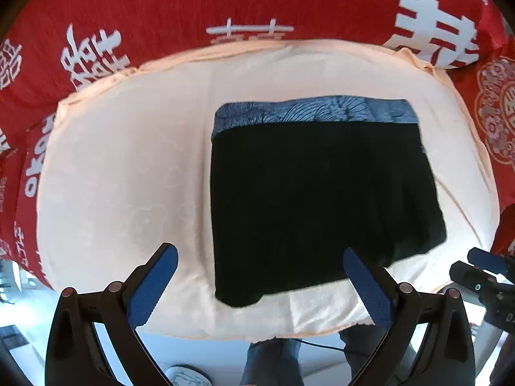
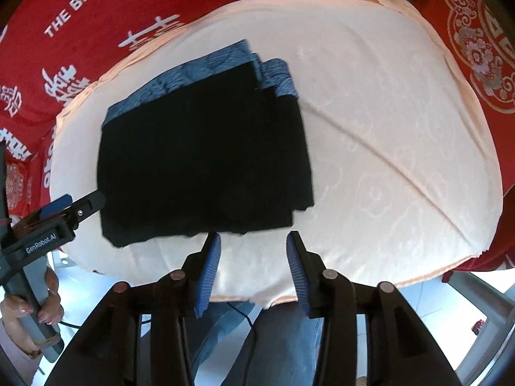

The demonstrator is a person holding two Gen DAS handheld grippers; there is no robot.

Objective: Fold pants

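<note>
right wrist: both claws (image 2: 253, 251) hover agape over pants (image 2: 206, 148).

Both hand-held grippers (image 1: 260, 263) (image 2: 254, 249) open, empty

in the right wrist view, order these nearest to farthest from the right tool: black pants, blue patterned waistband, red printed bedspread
1. black pants: their near hem lies just ahead of the right tool, to its left.
2. blue patterned waistband: along the pants' far edge.
3. red printed bedspread: beyond the cream pillow, at the back.
</note>
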